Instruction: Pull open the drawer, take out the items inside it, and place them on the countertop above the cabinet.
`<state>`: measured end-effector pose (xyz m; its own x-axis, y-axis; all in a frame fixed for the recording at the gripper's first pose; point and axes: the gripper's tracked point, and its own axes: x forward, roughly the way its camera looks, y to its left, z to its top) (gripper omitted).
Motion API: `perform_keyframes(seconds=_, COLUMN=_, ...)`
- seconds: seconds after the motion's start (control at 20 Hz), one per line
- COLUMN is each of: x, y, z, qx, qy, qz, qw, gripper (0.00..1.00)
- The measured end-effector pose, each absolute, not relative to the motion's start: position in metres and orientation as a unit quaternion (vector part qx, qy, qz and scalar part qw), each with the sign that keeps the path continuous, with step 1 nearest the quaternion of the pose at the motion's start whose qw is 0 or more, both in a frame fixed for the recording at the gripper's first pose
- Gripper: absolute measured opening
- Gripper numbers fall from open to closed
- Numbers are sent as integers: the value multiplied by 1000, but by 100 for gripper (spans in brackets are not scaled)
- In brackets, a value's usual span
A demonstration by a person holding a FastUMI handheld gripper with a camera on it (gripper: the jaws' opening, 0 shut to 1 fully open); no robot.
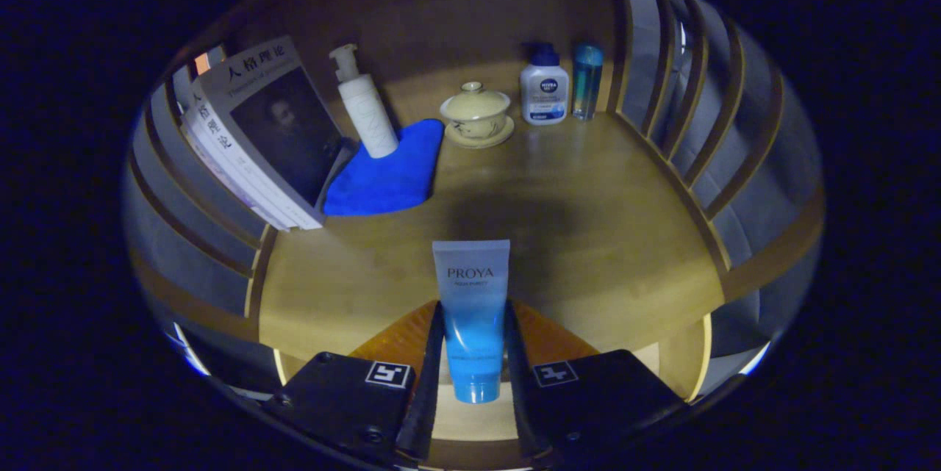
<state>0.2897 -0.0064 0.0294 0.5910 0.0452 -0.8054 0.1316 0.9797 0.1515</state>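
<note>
My gripper (474,342) is shut on a blue and white cosmetic tube (472,309), which stands cap down between the two fingers with its flat crimped end up. The tube hangs over the near part of the wooden countertop (588,236), and its shadow falls on the wood beyond it. Whether the cap touches the countertop I cannot tell. The drawer lies outside what I see.
On the countertop beyond the tube: leaning books (257,133) at the left, a blue cloth (386,173), a white pump bottle (366,107), a lidded tea bowl on a saucer (476,114), a white bottle with a dark cap (544,89), a slim blue bottle (587,81). Slatted wooden sides (698,118) flank both ends.
</note>
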Motion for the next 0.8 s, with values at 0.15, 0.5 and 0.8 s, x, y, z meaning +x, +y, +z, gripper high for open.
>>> perform_keyframes(seconds=0.15, x=301, y=-8, z=23, qx=91, qy=451, qz=-25, qw=888, gripper=47)
perform_keyframes(seconds=0.5, x=316, y=-10, z=6, qx=70, qy=447, qz=-38, qw=891, gripper=53)
perform_keyframes(seconds=0.8, x=306, y=1, z=38, qx=61, qy=397, qz=-27, qw=915, gripper=61)
